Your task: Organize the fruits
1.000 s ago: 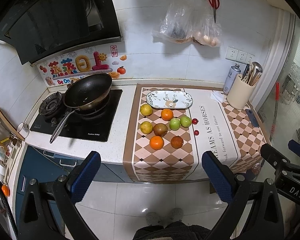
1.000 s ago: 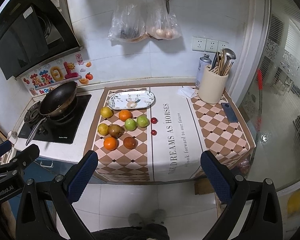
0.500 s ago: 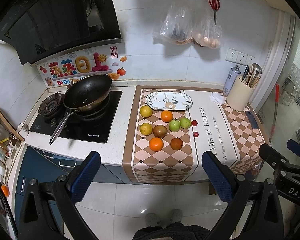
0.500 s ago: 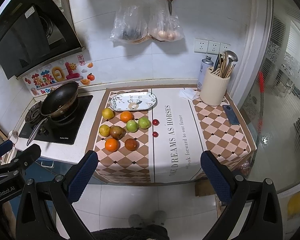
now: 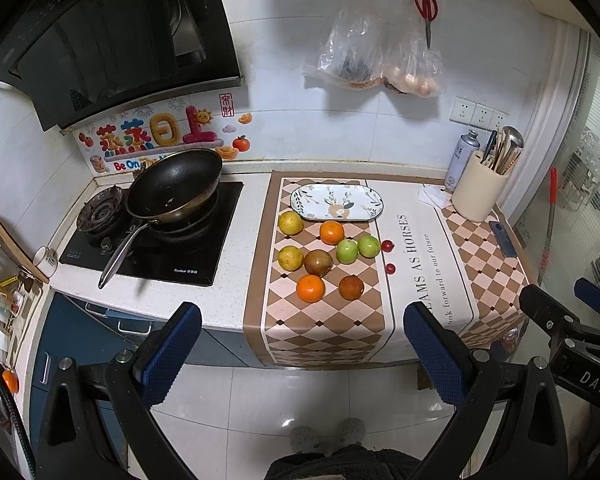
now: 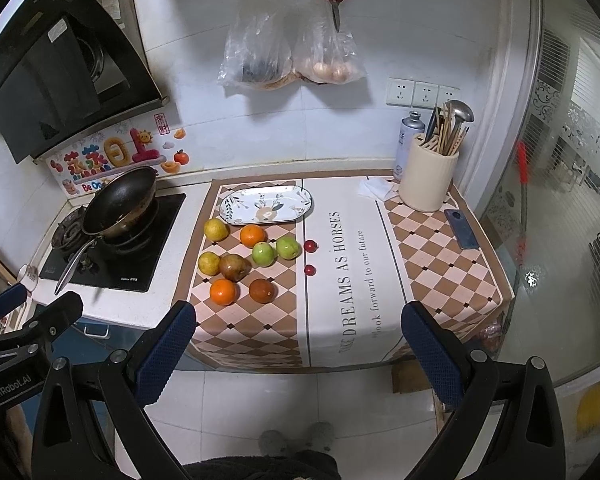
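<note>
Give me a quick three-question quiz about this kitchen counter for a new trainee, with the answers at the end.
1. True or false: the patterned plate already holds fruit.
2. How many green apples lie on the checkered runner?
3. Multiple choice: the two small red fruits lie A) on the plate, B) to the right of the green apples, C) in the pan.

Key: 1. False, it is empty. 2. Two. 3. B. Both the left tool and the right tool are open and away from the counter.
</note>
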Action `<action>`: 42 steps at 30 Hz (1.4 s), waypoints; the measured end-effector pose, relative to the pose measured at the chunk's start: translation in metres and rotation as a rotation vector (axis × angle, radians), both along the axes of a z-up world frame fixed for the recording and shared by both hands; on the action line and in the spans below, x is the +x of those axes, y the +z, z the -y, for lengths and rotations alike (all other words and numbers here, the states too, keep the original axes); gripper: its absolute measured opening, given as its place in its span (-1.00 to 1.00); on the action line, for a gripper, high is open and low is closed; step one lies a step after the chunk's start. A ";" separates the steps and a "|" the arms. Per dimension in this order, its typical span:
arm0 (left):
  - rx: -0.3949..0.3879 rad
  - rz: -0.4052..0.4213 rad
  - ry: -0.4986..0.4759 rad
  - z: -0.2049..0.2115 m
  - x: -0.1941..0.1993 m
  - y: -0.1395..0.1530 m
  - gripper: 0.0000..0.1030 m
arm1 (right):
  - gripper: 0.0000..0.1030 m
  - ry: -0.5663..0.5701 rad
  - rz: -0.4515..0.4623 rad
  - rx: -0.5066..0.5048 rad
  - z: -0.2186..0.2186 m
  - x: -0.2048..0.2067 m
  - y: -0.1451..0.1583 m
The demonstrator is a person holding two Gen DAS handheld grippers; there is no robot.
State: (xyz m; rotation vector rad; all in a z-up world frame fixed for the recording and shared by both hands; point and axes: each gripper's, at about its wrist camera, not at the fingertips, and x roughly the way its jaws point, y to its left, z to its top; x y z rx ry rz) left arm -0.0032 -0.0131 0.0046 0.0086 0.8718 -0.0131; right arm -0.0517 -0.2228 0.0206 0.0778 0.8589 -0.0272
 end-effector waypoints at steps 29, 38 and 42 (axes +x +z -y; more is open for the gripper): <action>0.099 0.066 0.105 -0.018 0.105 -0.021 1.00 | 1.00 -0.064 -0.005 0.173 0.013 0.077 -0.048; 0.108 -0.158 0.182 -0.045 0.228 -0.109 1.00 | 1.00 -0.009 -0.217 0.240 0.022 0.218 -0.159; 0.074 -0.297 0.224 -0.048 0.294 -0.159 1.00 | 0.98 0.044 -0.327 0.327 0.027 0.301 -0.216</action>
